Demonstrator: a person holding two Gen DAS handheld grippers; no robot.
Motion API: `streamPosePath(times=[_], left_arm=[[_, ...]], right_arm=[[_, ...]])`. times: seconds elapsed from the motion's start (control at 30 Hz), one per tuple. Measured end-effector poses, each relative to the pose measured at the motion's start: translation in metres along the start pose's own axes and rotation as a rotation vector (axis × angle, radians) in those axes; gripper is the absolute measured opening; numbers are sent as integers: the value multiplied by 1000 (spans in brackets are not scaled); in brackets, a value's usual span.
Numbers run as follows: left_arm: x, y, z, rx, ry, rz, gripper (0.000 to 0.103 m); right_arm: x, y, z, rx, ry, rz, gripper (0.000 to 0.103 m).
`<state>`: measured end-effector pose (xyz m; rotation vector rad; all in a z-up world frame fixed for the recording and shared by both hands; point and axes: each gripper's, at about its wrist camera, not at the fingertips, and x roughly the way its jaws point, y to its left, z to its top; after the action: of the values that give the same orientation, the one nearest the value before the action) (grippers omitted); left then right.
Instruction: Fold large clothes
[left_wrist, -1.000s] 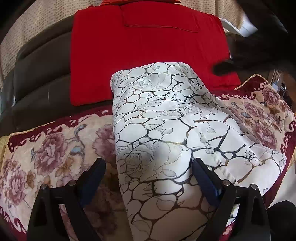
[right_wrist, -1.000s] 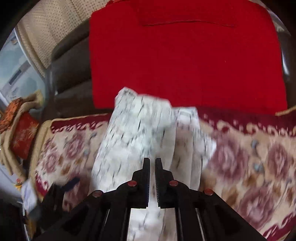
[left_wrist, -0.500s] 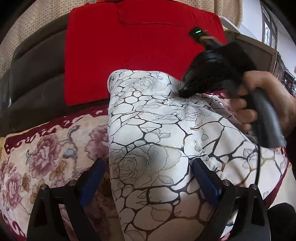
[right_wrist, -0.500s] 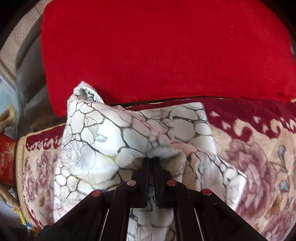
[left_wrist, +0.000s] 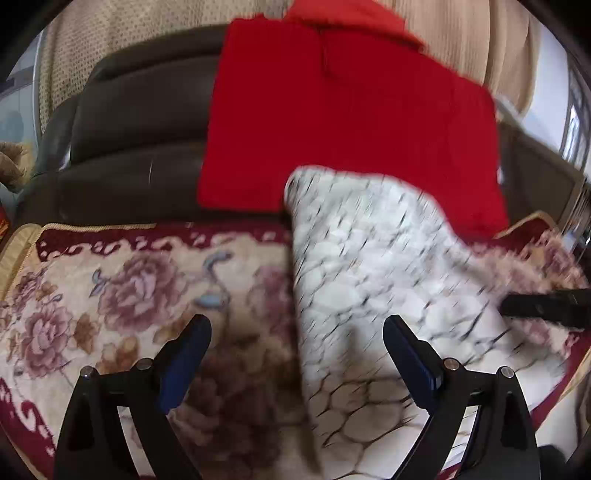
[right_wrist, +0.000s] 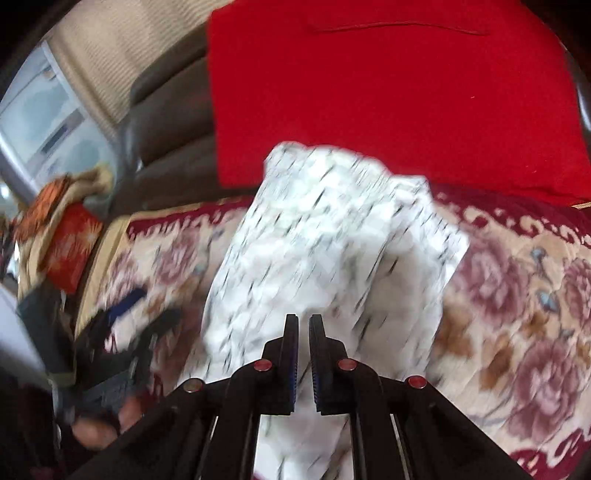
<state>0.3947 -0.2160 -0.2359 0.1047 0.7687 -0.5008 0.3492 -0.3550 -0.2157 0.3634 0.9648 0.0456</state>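
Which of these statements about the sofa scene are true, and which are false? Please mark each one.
1. The white patterned garment lies on the floral blanket. True.
2. The left tongs are shut. False: they stand wide open.
3. The cloth on the sofa backrest is blue. False: it is red.
4. The right tongs are nearly closed. True.
5. The sofa is dark. True.

white crackle-print garment, folded lengthwise, lying on floral cover
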Motion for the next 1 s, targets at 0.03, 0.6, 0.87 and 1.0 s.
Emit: streamPosePath(times=[0.03, 0.6, 0.87, 1.0], left_arm=[[9, -5, -4, 30, 39, 22, 95], [23, -37, -15, 160, 60, 103, 93], [23, -38, -16, 171, 55, 104, 93], [23, -35, -16, 156, 62, 98, 93]], right_arm=[[8, 3, -7, -14, 18, -26, 10], [-6, -17, -10, 101, -30, -62, 10], [55, -44, -22, 156, 20, -121, 7], [50, -41, -22, 133, 25, -122, 7]])
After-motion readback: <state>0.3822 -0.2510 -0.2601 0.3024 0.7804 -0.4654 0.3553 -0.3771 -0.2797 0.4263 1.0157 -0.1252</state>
